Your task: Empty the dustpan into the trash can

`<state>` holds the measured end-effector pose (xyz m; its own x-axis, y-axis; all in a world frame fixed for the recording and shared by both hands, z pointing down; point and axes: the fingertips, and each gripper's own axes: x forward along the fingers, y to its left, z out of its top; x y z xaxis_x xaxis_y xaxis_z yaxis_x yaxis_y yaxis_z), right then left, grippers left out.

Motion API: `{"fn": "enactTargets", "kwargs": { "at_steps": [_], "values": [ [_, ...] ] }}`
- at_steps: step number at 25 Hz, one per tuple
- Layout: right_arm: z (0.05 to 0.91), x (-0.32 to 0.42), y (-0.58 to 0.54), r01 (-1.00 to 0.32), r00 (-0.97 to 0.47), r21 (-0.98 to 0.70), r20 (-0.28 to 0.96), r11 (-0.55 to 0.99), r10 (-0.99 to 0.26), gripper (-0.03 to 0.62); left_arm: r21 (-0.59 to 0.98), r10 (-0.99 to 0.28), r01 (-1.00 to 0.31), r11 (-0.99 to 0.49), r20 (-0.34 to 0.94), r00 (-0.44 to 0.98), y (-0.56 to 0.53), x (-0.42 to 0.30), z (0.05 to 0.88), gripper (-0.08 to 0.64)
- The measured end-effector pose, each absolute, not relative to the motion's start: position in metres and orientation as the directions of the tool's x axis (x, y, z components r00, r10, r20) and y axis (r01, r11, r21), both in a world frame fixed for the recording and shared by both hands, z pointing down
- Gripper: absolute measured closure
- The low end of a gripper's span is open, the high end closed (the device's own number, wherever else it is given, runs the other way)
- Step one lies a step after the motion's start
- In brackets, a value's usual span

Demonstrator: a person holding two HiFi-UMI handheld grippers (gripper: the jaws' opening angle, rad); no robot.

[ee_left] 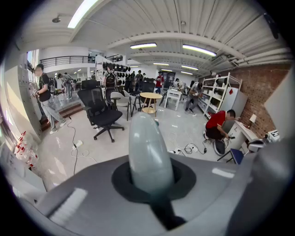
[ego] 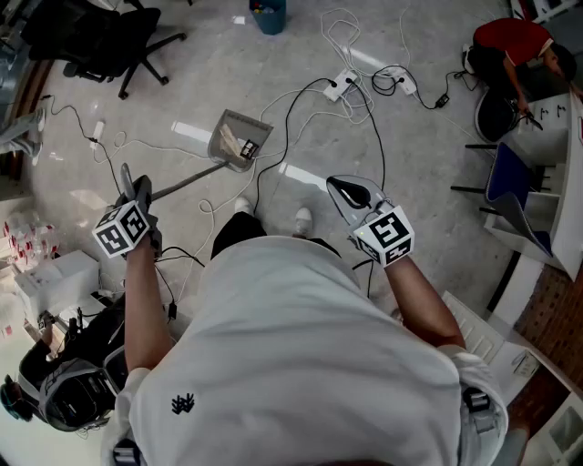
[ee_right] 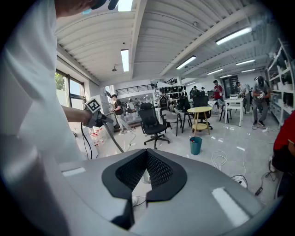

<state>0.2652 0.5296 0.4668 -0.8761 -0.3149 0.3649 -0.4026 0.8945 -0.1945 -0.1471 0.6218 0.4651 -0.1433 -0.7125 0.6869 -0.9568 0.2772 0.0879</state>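
The left gripper (ego: 134,191) is clenched on the grey top of the handle (ee_left: 150,152). The handle runs down to the dustpan (ego: 239,139), which rests on the pale floor (ego: 428,173) ahead of the person's shoes, with scraps inside. The right gripper (ego: 352,193) is level with the left, its jaws together and empty. A teal bin (ego: 269,14) stands well beyond the dustpan, among loose cables.

Open-plan office-lab: swivel chair (ee_left: 103,117) and round table (ee_left: 150,96) beyond the left fingers (ee_left: 73,203), shelves (ee_left: 221,90) to their right, strip lights (ee_left: 198,50) above, cables (ego: 357,107) over the floor (ego: 301,45).
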Motion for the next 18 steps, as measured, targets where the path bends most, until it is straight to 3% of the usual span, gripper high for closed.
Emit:
{"fn": "enactTargets", "kwargs": {
  "at_steps": [18],
  "values": [
    [0.459, 0.194, 0.407, -0.45, -0.838, -0.146, 0.409, 0.881, -0.361, 0.591, 0.128, -0.69, -0.972, 0.195, 0.722, -0.043, 0.488, -0.189, 0.516, 0.502]
  ]
}}
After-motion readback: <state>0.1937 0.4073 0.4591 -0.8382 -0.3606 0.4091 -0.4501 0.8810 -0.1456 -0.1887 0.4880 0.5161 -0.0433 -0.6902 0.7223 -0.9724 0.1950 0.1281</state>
